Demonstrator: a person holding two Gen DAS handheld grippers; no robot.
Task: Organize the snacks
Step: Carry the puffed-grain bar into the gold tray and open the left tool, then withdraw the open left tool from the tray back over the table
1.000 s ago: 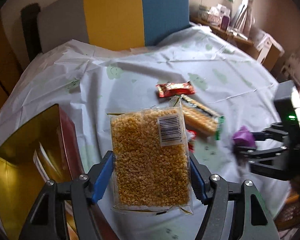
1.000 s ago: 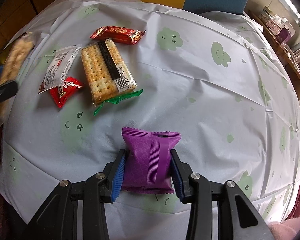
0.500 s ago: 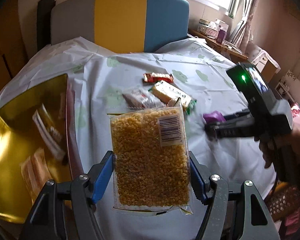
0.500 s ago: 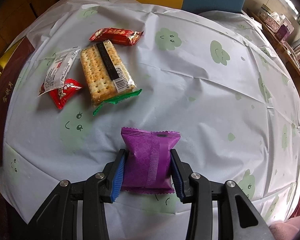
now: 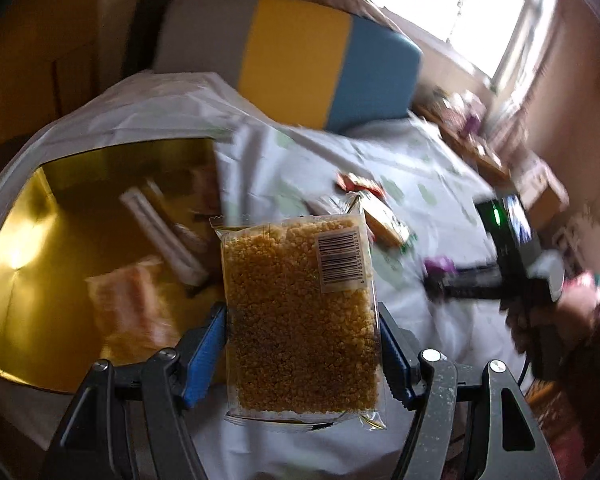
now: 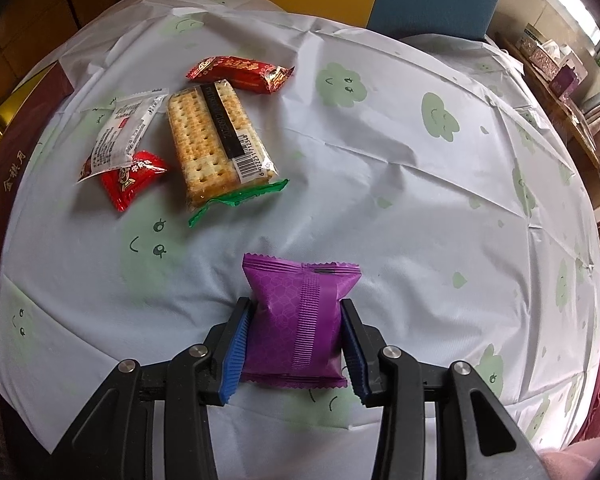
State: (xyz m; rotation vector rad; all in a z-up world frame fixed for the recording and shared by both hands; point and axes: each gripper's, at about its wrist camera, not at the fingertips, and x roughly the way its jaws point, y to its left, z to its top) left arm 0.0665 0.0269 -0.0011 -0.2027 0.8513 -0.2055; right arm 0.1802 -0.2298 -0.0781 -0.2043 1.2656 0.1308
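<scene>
- Far left on the table stands the gold-lined box (image 5: 60, 248), open at the top, with a few packets already lying in it. I take it to be where the snacks are being gathered.
- The left gripper (image 5: 300, 344) has its jaws clamped on the long sides of a clear pack of yellow puffed grain (image 5: 300, 320). The pack hangs clear of the cloth at the box's right edge, barcode up. Held by its edges like that, it could probably drop in flat.
- On the white tablecloth (image 6: 380, 160), right of the box, four snacks lie untouched in a loose huddle:
  - a white sachet (image 6: 124, 132) overlapping a small red packet (image 6: 134, 178);
  - a cracker pack (image 6: 216, 140) with a green end just beside them;
  - a long red wrapper (image 6: 240, 74) touching the crackers' far end.
  They look like the next ones to be picked.
- Further right, the right gripper (image 6: 296, 340) points steeply down, its jaws set narrow and pressing both sides of a purple pouch (image 6: 300, 316). The soft bag bulges a little between the pads.
- I cannot tell whether the pouch is lifted or resting on the cloth. It seems to be waiting its turn, well apart from the box.
- The main risk I see is the grain pack catching the box wall.
</scene>
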